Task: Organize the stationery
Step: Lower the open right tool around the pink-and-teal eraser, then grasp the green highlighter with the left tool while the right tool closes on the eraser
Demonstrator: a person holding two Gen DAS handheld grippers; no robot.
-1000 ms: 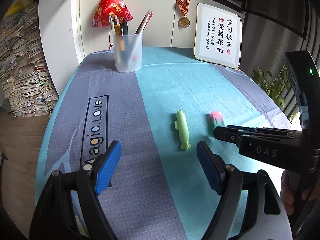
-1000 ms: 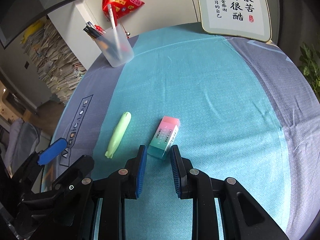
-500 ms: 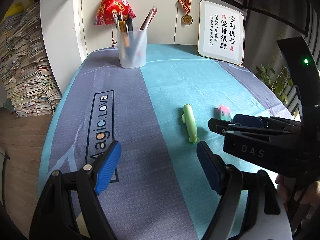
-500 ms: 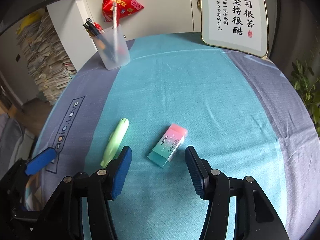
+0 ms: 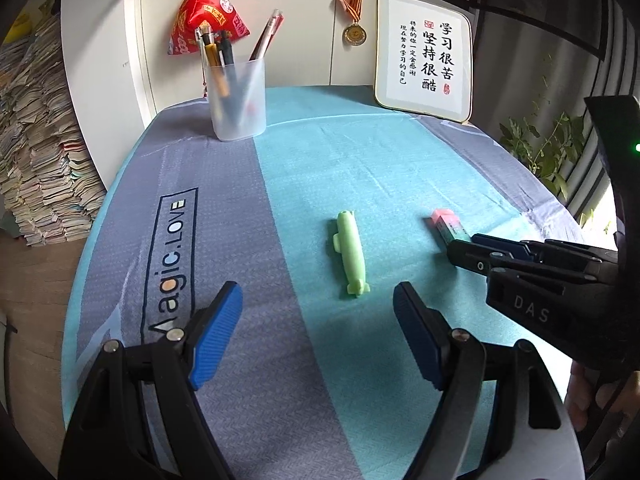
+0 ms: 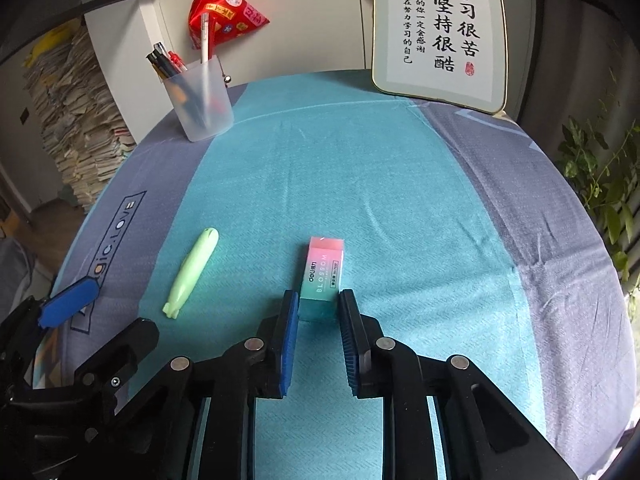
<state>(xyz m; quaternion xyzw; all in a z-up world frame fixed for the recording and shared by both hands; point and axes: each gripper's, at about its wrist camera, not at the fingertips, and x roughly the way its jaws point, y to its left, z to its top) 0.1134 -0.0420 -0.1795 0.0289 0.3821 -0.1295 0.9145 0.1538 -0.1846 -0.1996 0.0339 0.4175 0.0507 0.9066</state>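
The right gripper point(image 6: 319, 305) has just been closing, its fingers now clamped on the near end of the Deli Blossom eraser point(image 6: 323, 269) lying on the bench point(image 6: 360, 168). The left gripper's point(image 5: 318, 312) fingers stand wide apart over bare cloth, the green whale-shaped pen point(image 5: 351, 254) at their 12 o'clock and the pen cup point(image 5: 238, 98) far off at 11.

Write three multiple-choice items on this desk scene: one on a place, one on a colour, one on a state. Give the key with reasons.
1. Where does the frosted plastic pen cup stand?
A. far left of the cloth
B. beside the eraser
C. on the floor

2. What colour is the small whale-shaped pen?
A. red
B. light green
C. black

3. How is the right gripper?
A. wide open over the cup
B. closed on the pink-and-teal block eraser
C. holding the pen

Key: 1 A, it stands near the far left edge. 2 B, its body is pale green. 3 B, its jaws have just been closing and its pads flank the eraser's near end.
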